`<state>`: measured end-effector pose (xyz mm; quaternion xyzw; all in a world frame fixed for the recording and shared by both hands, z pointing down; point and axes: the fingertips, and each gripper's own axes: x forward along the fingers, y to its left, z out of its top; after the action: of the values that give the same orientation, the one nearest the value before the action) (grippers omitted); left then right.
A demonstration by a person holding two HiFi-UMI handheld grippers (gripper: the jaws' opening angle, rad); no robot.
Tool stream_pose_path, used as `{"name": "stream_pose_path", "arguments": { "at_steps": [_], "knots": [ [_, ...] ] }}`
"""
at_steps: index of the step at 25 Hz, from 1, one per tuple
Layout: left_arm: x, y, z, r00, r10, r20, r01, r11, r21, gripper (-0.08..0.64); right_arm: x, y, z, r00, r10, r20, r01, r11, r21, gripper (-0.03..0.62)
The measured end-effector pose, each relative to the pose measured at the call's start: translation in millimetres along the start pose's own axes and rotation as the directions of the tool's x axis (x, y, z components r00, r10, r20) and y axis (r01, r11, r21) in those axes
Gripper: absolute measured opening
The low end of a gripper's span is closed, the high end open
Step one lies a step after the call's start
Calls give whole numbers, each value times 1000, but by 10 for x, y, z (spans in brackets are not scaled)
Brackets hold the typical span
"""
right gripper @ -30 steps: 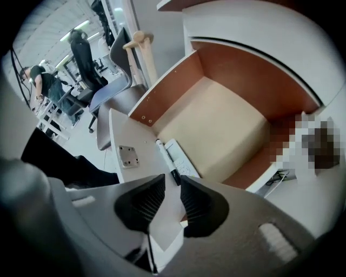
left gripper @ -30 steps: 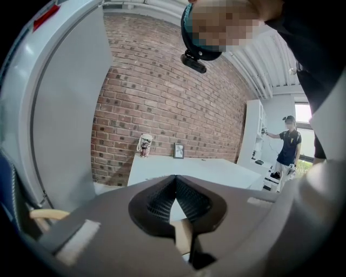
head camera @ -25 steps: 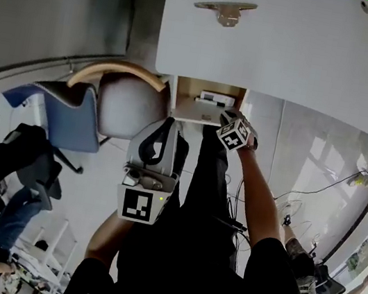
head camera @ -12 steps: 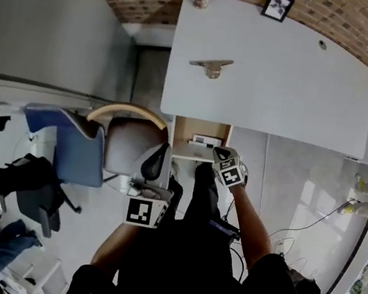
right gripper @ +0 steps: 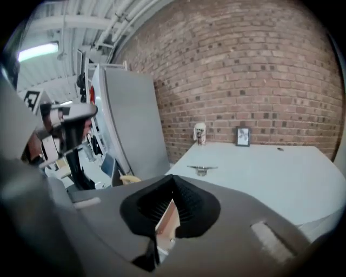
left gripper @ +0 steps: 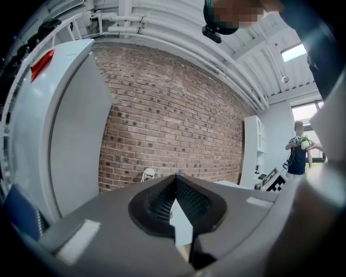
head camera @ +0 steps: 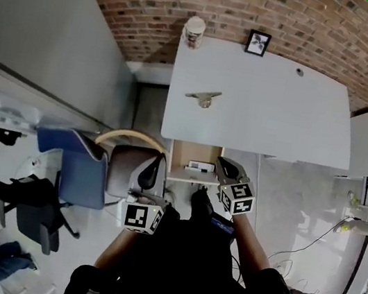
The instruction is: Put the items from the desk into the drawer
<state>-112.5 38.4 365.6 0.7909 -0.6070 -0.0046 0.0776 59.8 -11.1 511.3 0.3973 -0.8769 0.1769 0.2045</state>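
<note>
On the white desk lie a flat metal piece, a paper cup, a small framed picture and a tiny dark thing. The drawer under the desk's front edge stands open with a white item in it. My right gripper hovers just in front of the drawer, shut and empty. My left gripper is to its left, beside the chair, also shut on nothing. The right gripper view looks across the desk at the metal piece, the cup and the picture.
A chair with a curved wooden back and a blue chair stand left of the drawer. A grey partition rises at the left, a brick wall behind the desk. Another person stands far right.
Both grippers have come up, the right one away from the drawer's mouth. The head view has lifted, so the whole desk and the brick wall now show.
</note>
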Motion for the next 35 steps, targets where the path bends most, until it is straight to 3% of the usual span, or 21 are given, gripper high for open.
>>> {"name": "stream_pose_path", "arguments": {
  "at_steps": [2, 5, 8, 14, 16, 18, 35],
  "knots": [
    [-37, -13, 76, 1000, -4, 9, 4, 1000, 12, 18, -286, 93, 334, 994, -16, 109, 14, 1000, 22, 5],
    [-94, 1, 203, 1000, -4, 29, 3, 1000, 24, 18, -750, 334, 793, 963, -29, 268, 20, 999, 35, 5],
    [-120, 47, 270, 999, 12, 41, -13, 1000, 18, 18, -1000, 548, 988, 945, -32, 327, 39, 999, -15, 5],
    [-62, 6, 245, 999, 1, 35, -2, 1000, 6, 18, -963, 552, 907, 946, -71, 316, 87, 996, -37, 10],
    [-36, 2, 271, 999, -3, 37, 2, 1000, 9, 18, -914, 518, 923, 946, -89, 313, 102, 995, -24, 134],
    [-17, 4, 305, 999, -2, 42, 1, 1000, 13, 18, -855, 479, 929, 948, -100, 303, 112, 993, -23, 167],
    [250, 83, 402, 998, 45, 31, -46, 999, 11, 18, 199, -114, 856, 977, -96, 188, 90, 995, 39, 169]
  ]
}}
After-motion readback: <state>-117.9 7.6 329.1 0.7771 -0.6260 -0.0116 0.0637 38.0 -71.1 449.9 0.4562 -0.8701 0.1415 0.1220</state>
